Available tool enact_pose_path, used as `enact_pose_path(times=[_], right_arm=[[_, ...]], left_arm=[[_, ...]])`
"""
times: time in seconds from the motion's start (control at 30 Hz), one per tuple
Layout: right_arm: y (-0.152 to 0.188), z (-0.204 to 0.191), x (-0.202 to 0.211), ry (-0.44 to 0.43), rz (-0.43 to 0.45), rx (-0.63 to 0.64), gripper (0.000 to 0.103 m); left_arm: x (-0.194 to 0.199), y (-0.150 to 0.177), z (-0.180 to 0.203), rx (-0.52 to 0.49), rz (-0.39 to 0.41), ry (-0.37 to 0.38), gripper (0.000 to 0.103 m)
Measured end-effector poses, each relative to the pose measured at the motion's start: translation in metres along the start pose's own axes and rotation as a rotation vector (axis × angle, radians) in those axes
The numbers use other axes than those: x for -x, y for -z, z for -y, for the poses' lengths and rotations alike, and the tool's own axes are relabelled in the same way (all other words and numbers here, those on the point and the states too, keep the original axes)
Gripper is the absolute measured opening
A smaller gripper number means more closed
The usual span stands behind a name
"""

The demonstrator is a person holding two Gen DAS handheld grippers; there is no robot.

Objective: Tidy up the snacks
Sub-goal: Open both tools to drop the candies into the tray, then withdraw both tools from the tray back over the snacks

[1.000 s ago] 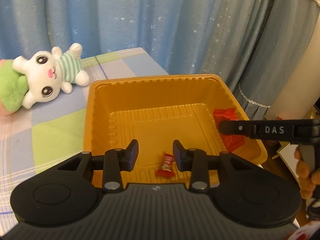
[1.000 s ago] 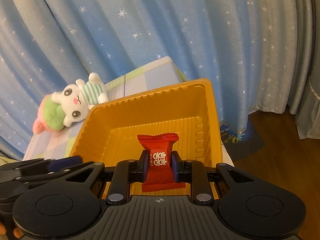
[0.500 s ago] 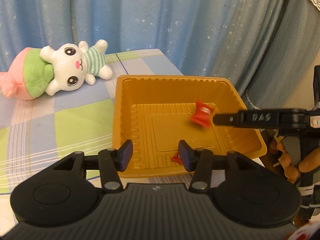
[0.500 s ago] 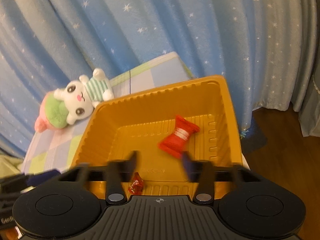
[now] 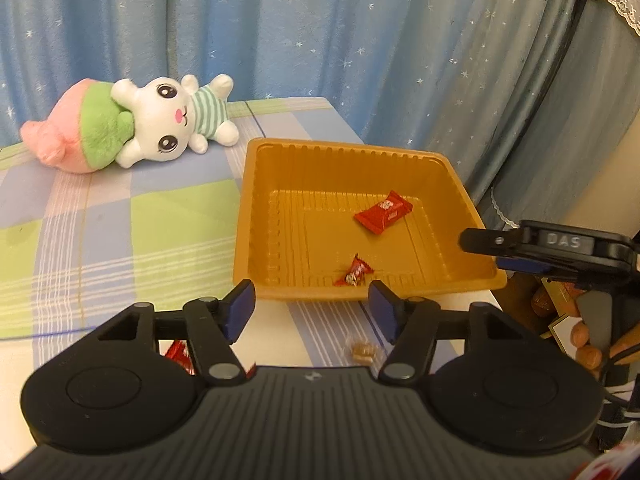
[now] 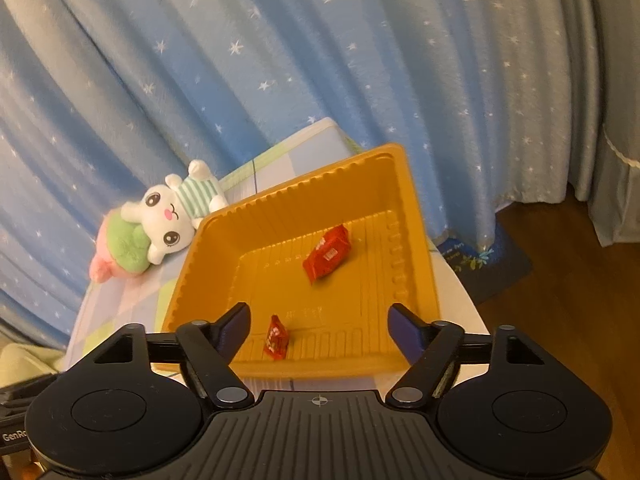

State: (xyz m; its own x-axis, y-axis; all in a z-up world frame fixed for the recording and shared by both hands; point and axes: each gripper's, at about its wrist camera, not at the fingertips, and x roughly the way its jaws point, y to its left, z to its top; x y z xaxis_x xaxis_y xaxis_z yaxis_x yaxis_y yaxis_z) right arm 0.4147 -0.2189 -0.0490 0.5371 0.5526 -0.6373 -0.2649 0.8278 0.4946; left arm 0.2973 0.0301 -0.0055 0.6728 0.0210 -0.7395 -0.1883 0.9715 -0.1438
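An orange plastic tray (image 5: 256,216) (image 6: 416,240) sits near the table's right corner. Inside lie a large red candy packet (image 5: 383,212) (image 6: 328,253) and a small red wrapped candy (image 5: 354,271) (image 6: 276,338). My left gripper (image 5: 311,305) hovers before the tray's near rim; its jaws are opening with nothing between them. My right gripper (image 6: 320,323) is over the tray's near edge, jaws opening and empty; its finger (image 5: 504,242) shows at the right of the left wrist view. Under the left gripper lie a red packet (image 5: 180,356) and a clear-wrapped brown candy (image 5: 362,350).
A white plush bunny on a pink and green cushion (image 5: 132,128) (image 6: 160,224) lies at the back of the checked tablecloth (image 5: 100,220). Blue star-patterned curtains (image 5: 320,40) hang behind. The table drops off to a wooden floor (image 6: 560,280) on the right.
The right gripper let go of the large red packet, which fell into the tray. Both grippers opened wider and drew back from the tray.
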Motion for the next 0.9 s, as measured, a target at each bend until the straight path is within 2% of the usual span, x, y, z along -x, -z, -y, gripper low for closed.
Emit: enact_pose_path(times=[0.3, 0.53, 0.7, 0.9], right_arm=[[0.025, 0.012, 0.046, -0.044, -0.009, -0.077, 0.089], [0.055, 0.014, 0.073, -0.089, -0.048, -0.109, 0.090], [0.078, 0.011, 0.085, -0.089, -0.037, -0.108, 0.091], [0.102, 0.007, 0.090, -0.085, -0.078, -0.081, 0.091]], left_arm=[[0.035, 0.029, 0.002, 0.027, -0.017, -0.012, 0.065], [0.060, 0.058, -0.002, 0.052, -0.027, -0.028, 0.067], [0.074, 0.080, -0.008, 0.073, -0.039, -0.044, 0.067], [0.085, 0.106, -0.017, 0.105, -0.059, -0.066, 0.068]])
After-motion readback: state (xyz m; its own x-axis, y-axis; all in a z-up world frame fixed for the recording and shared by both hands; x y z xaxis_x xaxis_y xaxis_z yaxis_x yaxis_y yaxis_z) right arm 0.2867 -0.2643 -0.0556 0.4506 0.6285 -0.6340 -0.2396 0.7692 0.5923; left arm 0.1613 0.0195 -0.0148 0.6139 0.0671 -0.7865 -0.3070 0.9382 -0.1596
